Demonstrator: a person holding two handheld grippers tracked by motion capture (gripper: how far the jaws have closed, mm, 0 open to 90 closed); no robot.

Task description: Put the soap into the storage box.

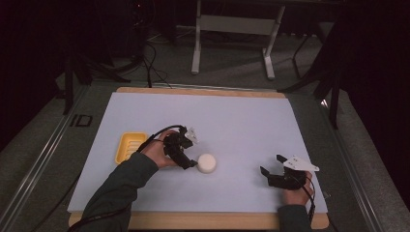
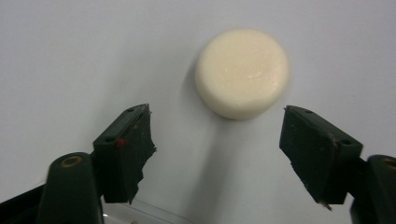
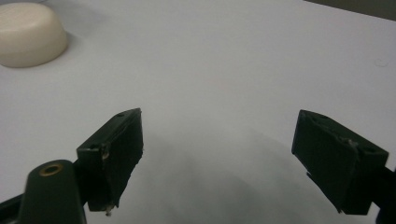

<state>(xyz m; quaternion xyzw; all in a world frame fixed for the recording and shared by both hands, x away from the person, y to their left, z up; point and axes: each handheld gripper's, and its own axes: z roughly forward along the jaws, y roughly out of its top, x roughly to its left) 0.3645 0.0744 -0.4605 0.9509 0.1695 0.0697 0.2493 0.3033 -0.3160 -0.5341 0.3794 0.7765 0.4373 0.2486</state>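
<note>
Soap puck [image 2: 242, 71] looks light, perhaps slippery; our left gripper [image 2: 217, 154], jaws apart, should pinch its sides.

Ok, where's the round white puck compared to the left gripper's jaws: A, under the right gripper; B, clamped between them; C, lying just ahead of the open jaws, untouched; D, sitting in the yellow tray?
C: in the left gripper view the white puck lies on the table beyond the left gripper, whose jaws stand apart and clear of it.
</note>
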